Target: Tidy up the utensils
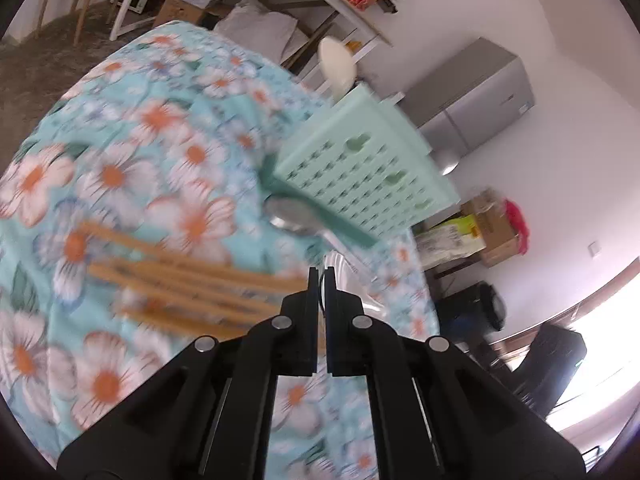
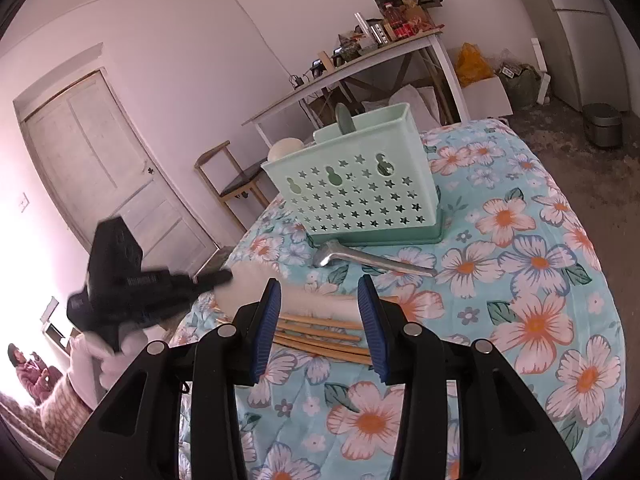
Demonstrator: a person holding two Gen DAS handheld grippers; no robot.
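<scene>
My left gripper (image 1: 319, 270) had its fingers closed, seemingly pinching a thin pale utensil, too blurred to name. My right gripper (image 2: 318, 300) hung open and empty above the chopsticks (image 2: 320, 334), which lay crosswise to its fingers on the worktop (image 2: 540, 320), nearer me than the caddy (image 2: 352, 196) and metal spoon (image 2: 372, 258).

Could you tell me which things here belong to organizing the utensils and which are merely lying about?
Part of the job:
- green utensil caddy
- metal spoon on the cloth beside it
- wooden chopsticks
- white spoon and green spoon already standing in the caddy

Just lying about:
- floral tablecloth
- cluttered side table
- wooden chair
- cardboard boxes
</scene>
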